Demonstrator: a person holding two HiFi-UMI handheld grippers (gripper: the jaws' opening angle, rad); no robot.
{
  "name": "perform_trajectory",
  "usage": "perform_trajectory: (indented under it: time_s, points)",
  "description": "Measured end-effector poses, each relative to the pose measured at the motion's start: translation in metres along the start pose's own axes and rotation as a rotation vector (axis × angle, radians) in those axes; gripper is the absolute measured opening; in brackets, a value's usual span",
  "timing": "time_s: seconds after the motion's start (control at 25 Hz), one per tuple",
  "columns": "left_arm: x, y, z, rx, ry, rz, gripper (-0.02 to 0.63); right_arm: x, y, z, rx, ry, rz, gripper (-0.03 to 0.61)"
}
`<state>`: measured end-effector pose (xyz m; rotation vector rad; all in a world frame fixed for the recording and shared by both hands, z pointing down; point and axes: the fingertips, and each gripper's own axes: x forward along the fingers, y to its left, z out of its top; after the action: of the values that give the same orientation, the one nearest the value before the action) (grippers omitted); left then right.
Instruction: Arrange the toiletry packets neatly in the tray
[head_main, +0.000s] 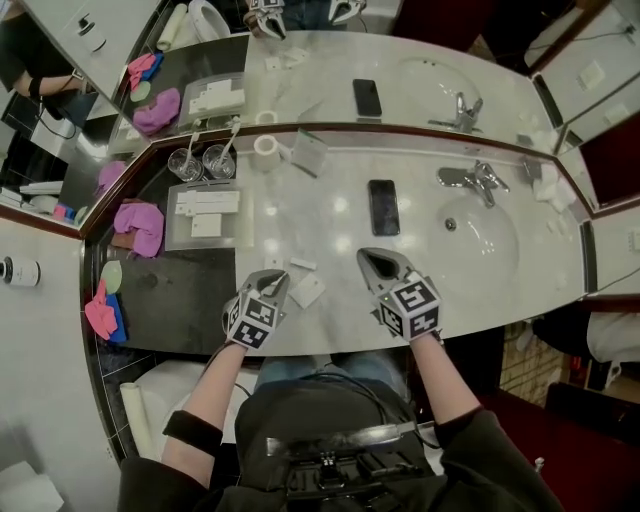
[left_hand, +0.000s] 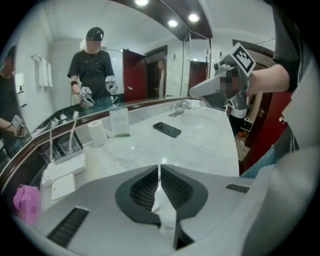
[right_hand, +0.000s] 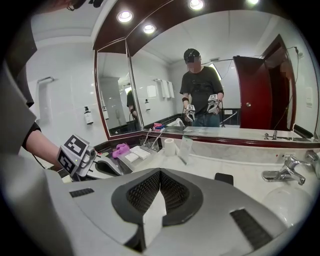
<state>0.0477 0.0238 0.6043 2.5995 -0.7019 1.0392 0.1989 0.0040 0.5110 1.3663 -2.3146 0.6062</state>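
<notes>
Hard-to-see stuff first. From the head view, the left gripper (head_main: 277, 279) covers its own tip, so I only get the grip from the left gripper view. There the left gripper (left_hand: 159, 168) has its jaws squeezed nearly together on a thin white packet (left_hand: 163, 212), which hangs down through the slit. It has a tiny mark on it that I can't read.

The right gripper (right_hand: 160, 172) has its jaws pressed together as well. A pale wedge shows below them, and I honestly can't tell whether that's a packet or just the counter showing through. In the head view the right gripper (head_main: 366, 254) hovers over bare marble.

The tray (head_main: 176, 240) sits ahead of the left gripper and off to its left, well apart from it. I make out three white packets in it, a long pair (head_main: 210, 203) and a square one (head_main: 207, 226). They overlap, so there could be more.

Counts:
- Two loose packets lie between the two grippers, a big one (head_main: 307, 290) and a small strip (head_main: 302, 264).
- Two glasses (head_main: 185, 164) stand beyond the tray, each with a toothbrush in it.
- One roll (head_main: 266, 148) is ahead of the left gripper.
- One phone (head_main: 383, 207) lies straight ahead of the right gripper.
- One faucet (head_main: 475, 180) stands further right.
- One pink cloth (head_main: 140, 228) sits left of the tray.

The mirror doubles all of it, which makes counting annoying.
</notes>
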Motion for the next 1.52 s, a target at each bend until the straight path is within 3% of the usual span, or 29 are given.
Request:
perform_trajectory:
  time_s: [0.04, 0.32, 0.72, 0.92, 1.16, 1.44, 1.52]
  points:
    - [-0.009, 0.008, 0.006, -0.012, -0.025, 0.022, 0.004, 0.002, 0.001, 0.002, -0.004, 0.001, 0.003, 0.015]
    - [-0.078, 0.065, 0.025, -0.091, -0.151, 0.192, 0.0, 0.02, 0.017, 0.016, -0.039, 0.003, 0.031, 0.015]
    - [-0.161, 0.129, 0.001, -0.271, -0.266, 0.419, 0.0, 0.047, 0.043, 0.033, -0.078, -0.003, 0.072, 0.015]
    - [-0.184, 0.143, -0.01, -0.363, -0.321, 0.465, 0.0, 0.054, 0.051, 0.037, -0.092, -0.003, 0.089, 0.015]
    - [-0.188, 0.147, -0.013, -0.386, -0.338, 0.477, 0.0, 0.059, 0.052, 0.042, -0.1, 0.0, 0.096, 0.015]
    - [-0.167, 0.159, -0.031, -0.484, -0.287, 0.478, 0.006, 0.059, 0.054, 0.043, -0.101, 0.009, 0.11, 0.015]
    - [-0.157, 0.164, -0.034, -0.488, -0.255, 0.469, 0.06, 0.06, 0.051, 0.041, -0.105, 0.01, 0.105, 0.015]
